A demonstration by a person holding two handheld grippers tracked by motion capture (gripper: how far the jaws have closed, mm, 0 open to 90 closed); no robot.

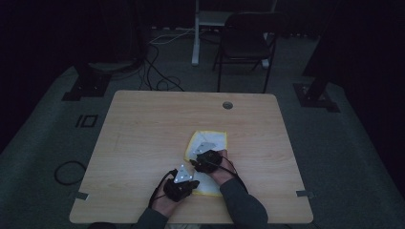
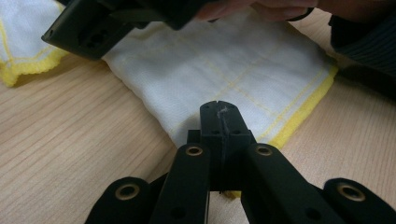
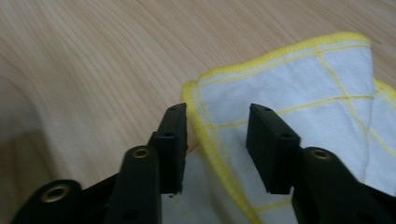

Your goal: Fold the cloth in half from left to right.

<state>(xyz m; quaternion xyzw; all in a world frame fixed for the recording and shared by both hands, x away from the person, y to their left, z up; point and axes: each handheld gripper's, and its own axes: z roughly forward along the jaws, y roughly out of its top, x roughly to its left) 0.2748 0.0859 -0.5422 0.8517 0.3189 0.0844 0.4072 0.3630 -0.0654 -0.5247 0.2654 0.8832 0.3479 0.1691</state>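
My left hand-held gripper (image 2: 220, 122) has its jaws pressed flat together at the near edge of the white cloth (image 2: 224, 70). The yellow hem runs right up to the tips, and a scrap of yellow shows just under them, but I cannot tell from here whether any fabric is pinched between the pads. In the high view this left hand-held gripper (image 1: 191, 180) sits near the front edge of the surface, touching the near corner of the cloth (image 1: 212, 139), with its grey three-cornered plate facing up.

My right hand-held gripper (image 3: 215, 140) has its jaws apart, not at their widest, and they hang over a yellow-hemmed fold of the cloth (image 3: 299, 79). The hem passes through the gap between the two pads, and neither pad presses on it. In the high view the right hand-held gripper (image 1: 199, 156) lies over the middle of the cloth, just beyond the left one; it also shows as a black block across the top of the left gripper view.

The cloth is white with thin yellow grid lines and a yellow border, lying partly folded on the front half of the wooden surface (image 1: 153, 129), a little right of centre. Beyond the surface a dark chair (image 1: 246, 40) stands on the floor.
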